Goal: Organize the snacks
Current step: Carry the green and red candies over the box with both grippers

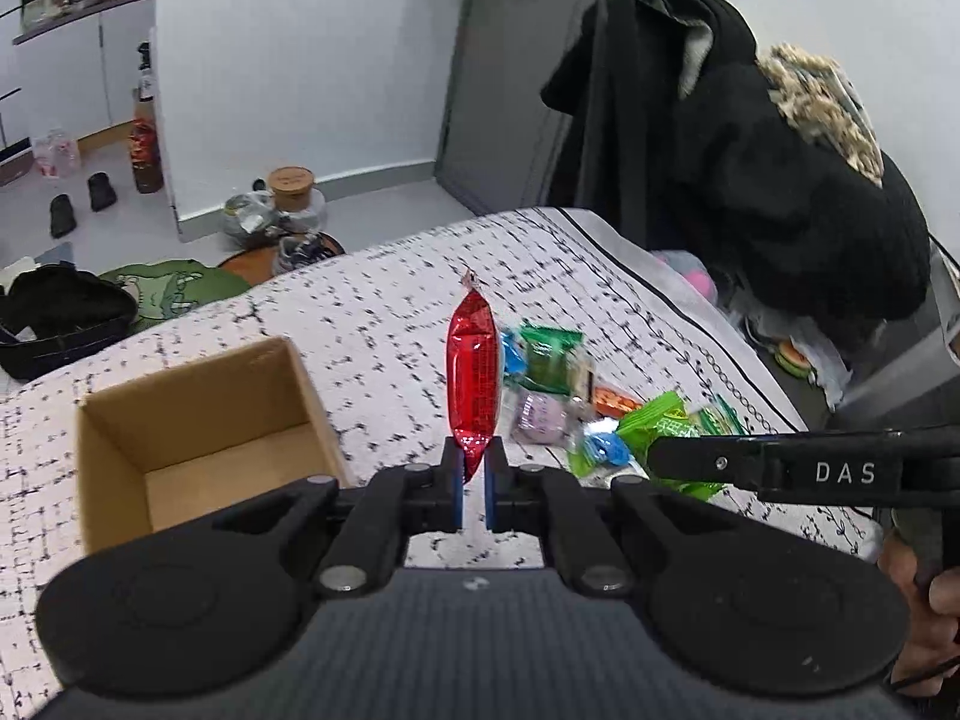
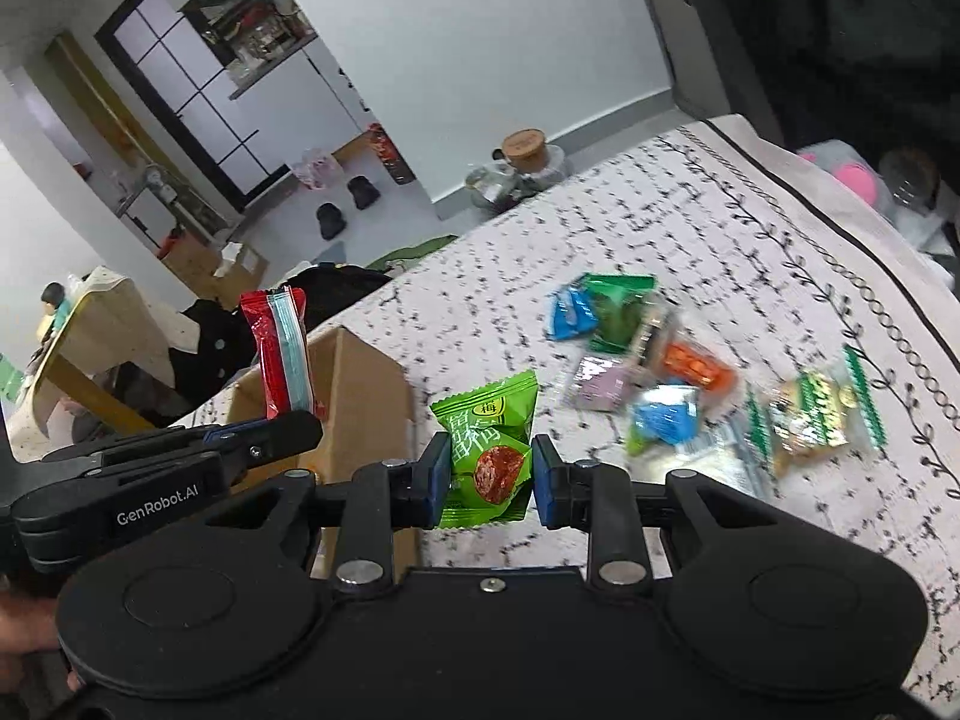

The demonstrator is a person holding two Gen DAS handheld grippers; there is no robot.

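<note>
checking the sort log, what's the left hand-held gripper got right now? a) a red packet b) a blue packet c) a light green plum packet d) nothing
a: the left hand-held gripper is shut on the bottom end of the red packet, which stands up from its fingers beside the cardboard box; the light green plum packet is in the right hand-held gripper.

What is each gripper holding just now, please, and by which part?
The left gripper pinches the red packet by its bottom end. The right gripper clamps the green packet across its lower half, by its side edges.
</note>
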